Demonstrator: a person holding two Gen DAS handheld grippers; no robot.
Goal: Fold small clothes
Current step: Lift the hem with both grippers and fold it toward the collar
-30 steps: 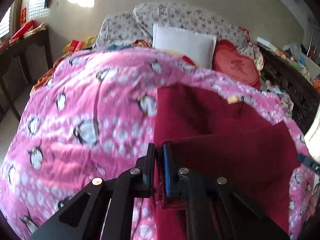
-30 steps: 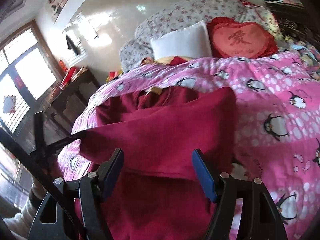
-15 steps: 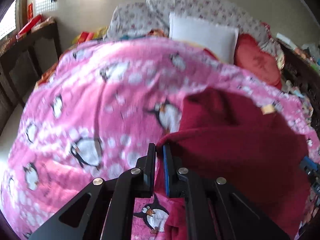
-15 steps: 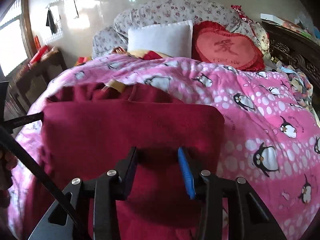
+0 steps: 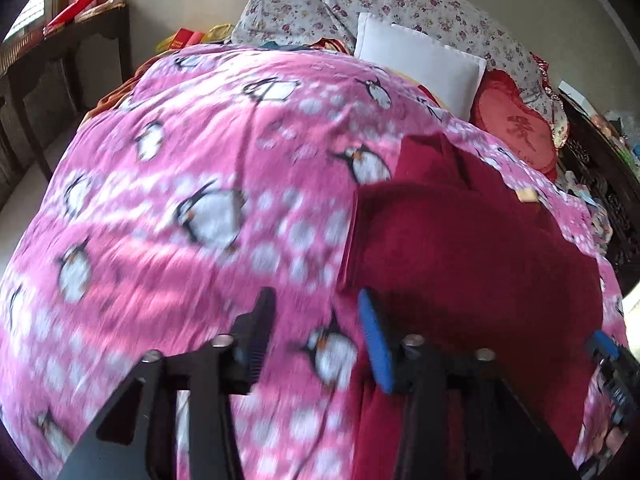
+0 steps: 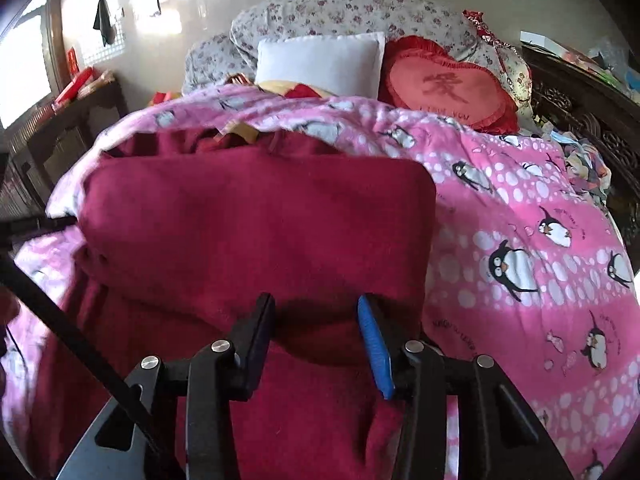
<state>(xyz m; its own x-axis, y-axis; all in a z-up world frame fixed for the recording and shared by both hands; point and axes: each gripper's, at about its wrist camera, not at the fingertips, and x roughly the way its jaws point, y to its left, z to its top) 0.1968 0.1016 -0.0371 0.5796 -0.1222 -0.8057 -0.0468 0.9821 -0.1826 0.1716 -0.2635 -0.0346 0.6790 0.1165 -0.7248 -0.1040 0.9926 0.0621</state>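
Folded dark red cloth (image 6: 256, 232) is seen lying on the bed, spread over a pink penguin-print blanket (image 5: 180, 184), with the garment's doubled upper layer laid back toward a white pillow (image 6: 320, 62) at the head of the bed. Beside that pillow, a red heart-shaped cushion (image 6: 448, 84) is propped, and floral bedding (image 6: 340, 12) is heaped behind both. A yellowish tag (image 6: 244, 130) is visible at the garment's edge nearest the pillow. The left claw (image 5: 316, 330) is held over bare blanket just beside the garment's left edge; its jaws have just been opening and now stand spread, with nothing but a printed penguin showing between them. The right claw (image 6: 316, 330) is held above the garment's near portion, on the side away from the pillow; its jaws are parted too, having opened a little further just now, and the red cloth lies beneath the gap without being pinched by the pads. A dark wooden side table (image 5: 60, 60) is seen left of the bed, farther from the pillow than the garment.
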